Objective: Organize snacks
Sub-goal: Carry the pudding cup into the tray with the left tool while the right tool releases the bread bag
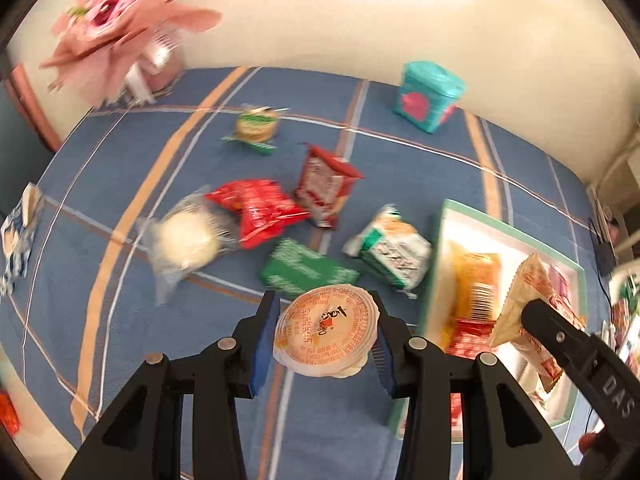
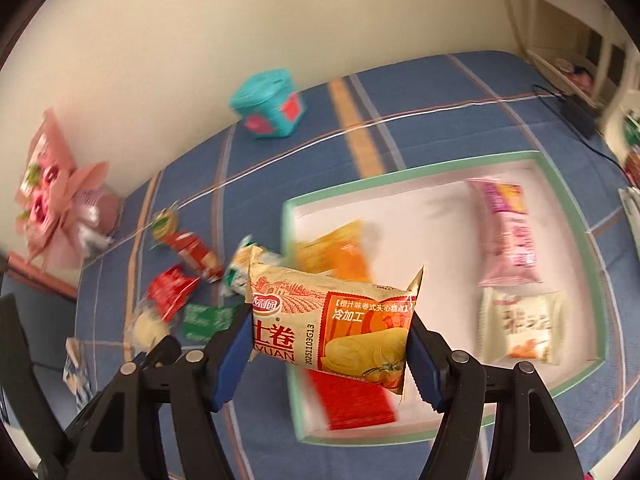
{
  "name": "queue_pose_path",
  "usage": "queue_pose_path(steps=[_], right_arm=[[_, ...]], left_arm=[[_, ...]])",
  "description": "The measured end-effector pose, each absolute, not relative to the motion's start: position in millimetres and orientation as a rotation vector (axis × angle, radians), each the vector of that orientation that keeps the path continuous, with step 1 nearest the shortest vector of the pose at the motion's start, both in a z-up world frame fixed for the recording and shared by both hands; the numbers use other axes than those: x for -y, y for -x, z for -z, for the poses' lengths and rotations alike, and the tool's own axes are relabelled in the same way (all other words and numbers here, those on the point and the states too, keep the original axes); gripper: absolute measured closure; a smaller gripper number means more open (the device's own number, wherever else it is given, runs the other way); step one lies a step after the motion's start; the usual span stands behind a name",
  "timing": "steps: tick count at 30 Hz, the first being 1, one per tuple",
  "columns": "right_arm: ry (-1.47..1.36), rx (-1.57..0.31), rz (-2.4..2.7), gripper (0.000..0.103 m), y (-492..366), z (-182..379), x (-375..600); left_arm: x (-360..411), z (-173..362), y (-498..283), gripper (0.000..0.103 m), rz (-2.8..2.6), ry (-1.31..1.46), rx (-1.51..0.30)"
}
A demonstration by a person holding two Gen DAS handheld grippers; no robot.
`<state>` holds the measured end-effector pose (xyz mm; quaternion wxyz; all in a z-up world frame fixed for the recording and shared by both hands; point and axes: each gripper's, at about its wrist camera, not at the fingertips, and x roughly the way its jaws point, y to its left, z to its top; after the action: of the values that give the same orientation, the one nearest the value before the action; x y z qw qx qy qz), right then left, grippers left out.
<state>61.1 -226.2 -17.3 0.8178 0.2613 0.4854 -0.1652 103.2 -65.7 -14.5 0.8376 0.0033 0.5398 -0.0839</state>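
Over the blue plaid worktop (image 1: 120, 152), both tongs are loaded and held above the cloth. Left tongs (image 1: 326, 336): closed on a round jelly cup (image 1: 326, 330), orange printed lid facing the cam, pads pressing its rim from both sides. Right tongs (image 2: 330, 336): closed on a beige orange-roll pack (image 2: 332, 320), gripped across its width, hanging over the near-left corner of the green-rimmed tray (image 2: 420, 164).

Done so far, judging by the tray contents: approx. 4 items inside. These are an orange pack (image 2: 336, 252), a red pack (image 2: 352, 400), a pink pack (image 2: 506, 232) and a white pack (image 2: 524, 326).

Left to do: the 2 held items are not yet placed. Loose on the worktop w/ no order are a round green-wrapped biscuit (image 1: 256, 126), two red packs (image 1: 256, 208) (image 1: 326, 184), a clear-wrapped pale bun (image 1: 188, 236), a flat green pack (image 1: 300, 266) and a white-green pack (image 1: 394, 250). A blue-white pack (image 1: 18, 236) lies at the far left edge. The teal tin (image 1: 428, 96) by the wall is prob. not part of the sort; can't tell.

Est. progress: under half. Motion blur is heavy on the background, so labels there are unreadable.
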Motion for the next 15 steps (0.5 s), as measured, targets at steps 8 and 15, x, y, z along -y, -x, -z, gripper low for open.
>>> queue_pose_path(steps=[8,15], right_arm=[[-0.651,-1.022,0.467,0.030,-38.7,22.2,287.7],[-0.680,-1.026,0.542,0.030,-29.2,32.1,329.5]], left_arm=[[129.4,6.7,-87.6,0.058,0.315,-0.072,-1.114],[189.6,6.4,-77.3,0.058,0.428,-0.158,-1.067]])
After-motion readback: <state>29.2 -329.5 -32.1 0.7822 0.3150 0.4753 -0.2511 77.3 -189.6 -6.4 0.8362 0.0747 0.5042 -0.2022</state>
